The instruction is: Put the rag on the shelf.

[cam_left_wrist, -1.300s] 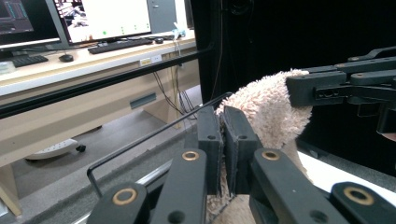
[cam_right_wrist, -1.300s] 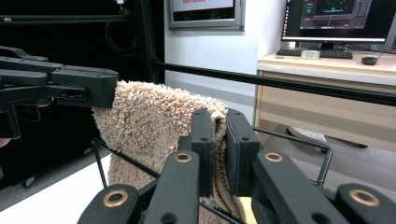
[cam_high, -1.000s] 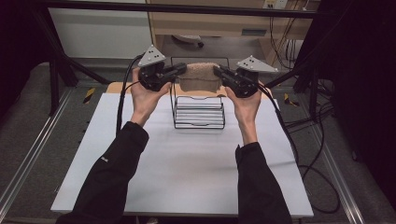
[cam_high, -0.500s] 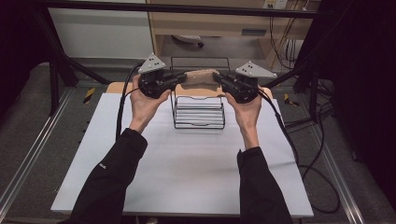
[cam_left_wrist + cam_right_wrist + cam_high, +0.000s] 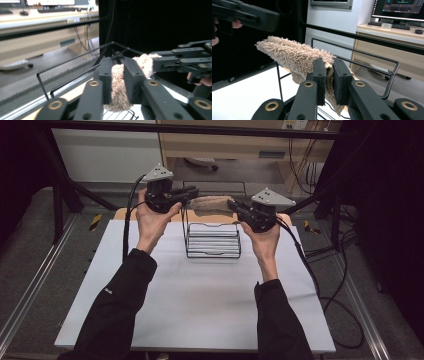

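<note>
Two grips: I have the left gripper [image 5: 192, 193] clamped on one end of the beige towel [image 5: 212, 203] and the right gripper [image 5: 234, 206] clamped on the other, both sets of jaws narrow with pile squeezed between the pads.
Towel: stretched level between my two grippers, held in the air above the black wire rack [image 5: 212, 239], over the far edge of the white table [image 5: 200, 290].
Left gripper view: fuzzy fabric [image 5: 117, 87] sits pinched between the pads, and the rack's top rail [image 5: 75, 58] runs just beyond the jaws.
Right gripper view: towel [image 5: 294, 56] bunched and drooping from the jaws, the rail [image 5: 362, 51] just behind it (I cannot tell whether cloth touches wire).
Done so far: towel picked up, spread by its ends and brought over the rack.
Left to do: as I judge it, lower the towel so it drapes across the top rail, then let go with both grippers and draw my hands [image 5: 152, 217] back toward the near edge.
Progress: past halfway, I would say, with the hanging itself not yet done.
</note>
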